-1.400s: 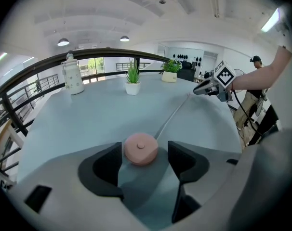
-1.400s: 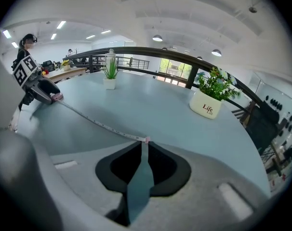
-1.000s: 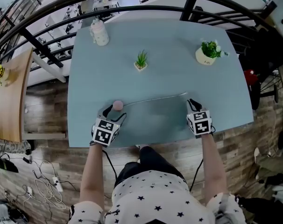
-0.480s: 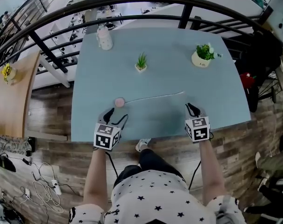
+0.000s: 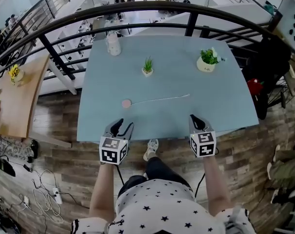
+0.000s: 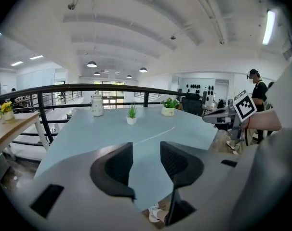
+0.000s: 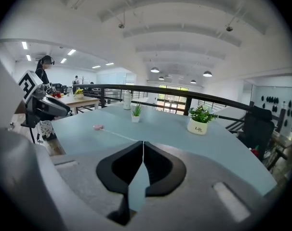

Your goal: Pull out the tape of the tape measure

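**Tape measure extended on table; both grippers clear of it**

The left gripper [image 5: 122, 126] has a grey moulded body and black ribbed pads. Its jaws stand apart and have just been closing, with nothing between them. It hovers over the table's near edge.

The tape measure [image 5: 126, 103] has a small round pink case. It lies flat on the matte blue-grey table [image 5: 211, 96], just beyond the left gripper. Its thin pale tape [image 5: 159, 99] is drawn out rightward in a shallow line.

The right gripper [image 5: 196, 121] has its jaws pressed together, empty, near the tape's far end.

The right gripper view shows the pink case. The left gripper view shows only a stretch of tape.
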A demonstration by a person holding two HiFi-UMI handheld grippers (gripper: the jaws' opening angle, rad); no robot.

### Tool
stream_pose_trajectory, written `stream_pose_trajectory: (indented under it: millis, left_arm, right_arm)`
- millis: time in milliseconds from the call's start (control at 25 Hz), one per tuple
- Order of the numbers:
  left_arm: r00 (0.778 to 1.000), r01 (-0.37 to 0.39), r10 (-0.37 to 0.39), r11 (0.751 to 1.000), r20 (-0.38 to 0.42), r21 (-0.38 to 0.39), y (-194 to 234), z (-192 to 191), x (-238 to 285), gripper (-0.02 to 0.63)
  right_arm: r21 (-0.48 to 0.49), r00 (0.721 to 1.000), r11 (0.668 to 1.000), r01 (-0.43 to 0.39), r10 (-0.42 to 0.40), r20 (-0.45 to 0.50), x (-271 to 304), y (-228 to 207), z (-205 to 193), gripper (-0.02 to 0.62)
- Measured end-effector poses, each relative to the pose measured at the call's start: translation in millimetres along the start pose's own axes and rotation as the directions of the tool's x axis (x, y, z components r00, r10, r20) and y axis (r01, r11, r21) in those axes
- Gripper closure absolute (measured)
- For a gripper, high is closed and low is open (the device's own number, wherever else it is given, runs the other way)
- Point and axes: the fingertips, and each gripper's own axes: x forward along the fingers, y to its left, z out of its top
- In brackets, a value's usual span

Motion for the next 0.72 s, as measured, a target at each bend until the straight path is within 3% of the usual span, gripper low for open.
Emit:
stream_pose_trajectory:
  millis: [440, 720]
  left_arm:
    - [0.996, -0.064, 0.064, 0.998, 0.065, -0.004, -30, -7, -55, 0.545]
    - [0.992, -0.080, 0.083, 0.996, 0.093, -0.036, -44, -10, -83, 0.578]
  right_arm:
    - [0.022, 0.992, 0.999, -0.050, 0.047, 0.118, -63, 44, 20, 0.588]
    - [0.040, 0.984, 0.996, -0.074, 0.066, 0.163, -91, 67, 24, 0.588]
